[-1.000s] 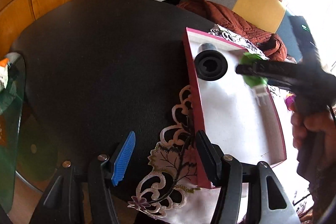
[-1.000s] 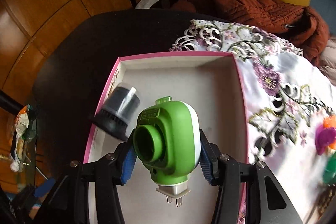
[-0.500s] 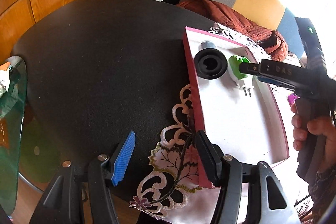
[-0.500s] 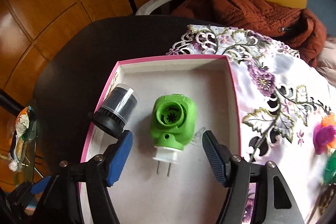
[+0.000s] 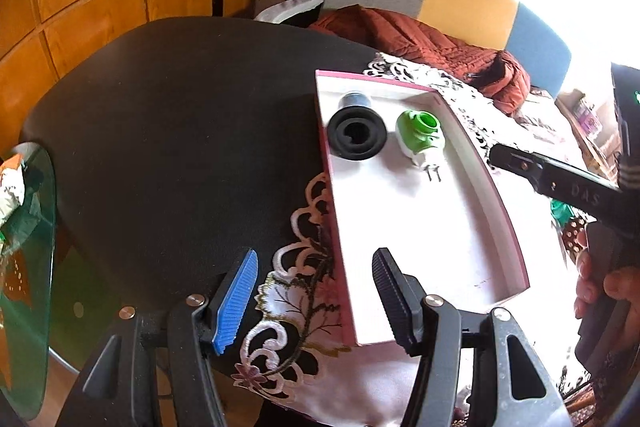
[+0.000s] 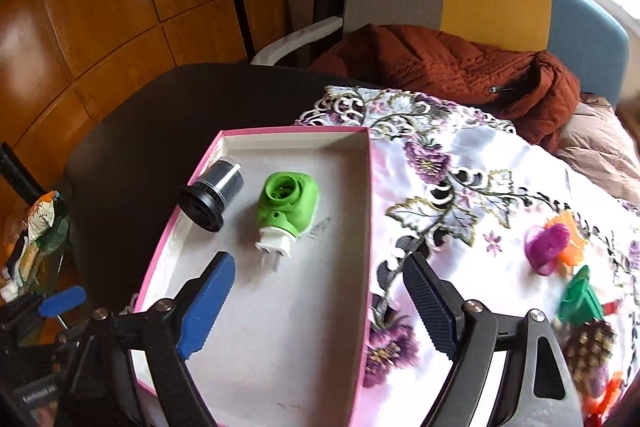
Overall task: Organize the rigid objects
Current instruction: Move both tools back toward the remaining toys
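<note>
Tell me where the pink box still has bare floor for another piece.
Inside the pink box, the whole near half is bare, from the green plug-in device down to the near wall. The far-left corner is crowded: black cap beside the device. Loose toys clutter the cloth to the right.

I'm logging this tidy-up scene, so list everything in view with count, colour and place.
shallow cardboard box: one, pink rim, white inside, on the cloth.
black ribbed cap: one, on its side, box's far left.
green plug-in device: one, white plug, in the box beside the cap.
embroidered tablecloth: one, white and purple, over the black round table.
small plastic toys: several, purple, orange, green, on the cloth at right.
rust quilted jacket: one, behind the table.
left gripper: open, empty.
right gripper: open, empty, jaws just opened.
</note>
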{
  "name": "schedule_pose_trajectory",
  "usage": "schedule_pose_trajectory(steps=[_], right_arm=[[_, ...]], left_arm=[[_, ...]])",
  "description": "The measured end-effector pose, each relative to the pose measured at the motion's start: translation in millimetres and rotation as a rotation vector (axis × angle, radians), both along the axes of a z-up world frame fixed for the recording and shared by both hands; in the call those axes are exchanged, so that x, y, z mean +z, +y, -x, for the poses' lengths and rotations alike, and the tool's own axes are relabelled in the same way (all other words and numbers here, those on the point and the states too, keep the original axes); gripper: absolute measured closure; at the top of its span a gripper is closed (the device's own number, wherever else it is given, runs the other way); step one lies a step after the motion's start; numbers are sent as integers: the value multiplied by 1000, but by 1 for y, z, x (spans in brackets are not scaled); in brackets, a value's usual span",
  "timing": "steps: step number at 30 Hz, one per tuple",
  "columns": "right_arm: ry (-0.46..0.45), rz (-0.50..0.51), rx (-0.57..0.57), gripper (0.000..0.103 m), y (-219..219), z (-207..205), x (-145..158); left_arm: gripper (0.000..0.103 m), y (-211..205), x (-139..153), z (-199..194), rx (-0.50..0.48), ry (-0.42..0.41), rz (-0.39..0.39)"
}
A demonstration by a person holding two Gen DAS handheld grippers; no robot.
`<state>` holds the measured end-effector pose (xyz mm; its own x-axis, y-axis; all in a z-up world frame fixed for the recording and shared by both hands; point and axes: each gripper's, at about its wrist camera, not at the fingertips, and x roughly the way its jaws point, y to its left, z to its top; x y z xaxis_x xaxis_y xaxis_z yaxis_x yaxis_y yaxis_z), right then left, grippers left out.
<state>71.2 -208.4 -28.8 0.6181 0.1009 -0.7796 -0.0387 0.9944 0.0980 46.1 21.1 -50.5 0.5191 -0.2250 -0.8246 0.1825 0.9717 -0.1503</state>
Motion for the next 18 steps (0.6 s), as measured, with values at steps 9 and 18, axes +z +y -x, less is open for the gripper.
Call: schedule_pose_trajectory(steps=[9,18], right_arm=[[-20,20,-93,16,-50,40,3],[-75,88,-239,16,-121,71,21]], left_arm=[[43,-25,7,11,-74,-15,-21],[43,-57,13,22,-160,-27,-50]])
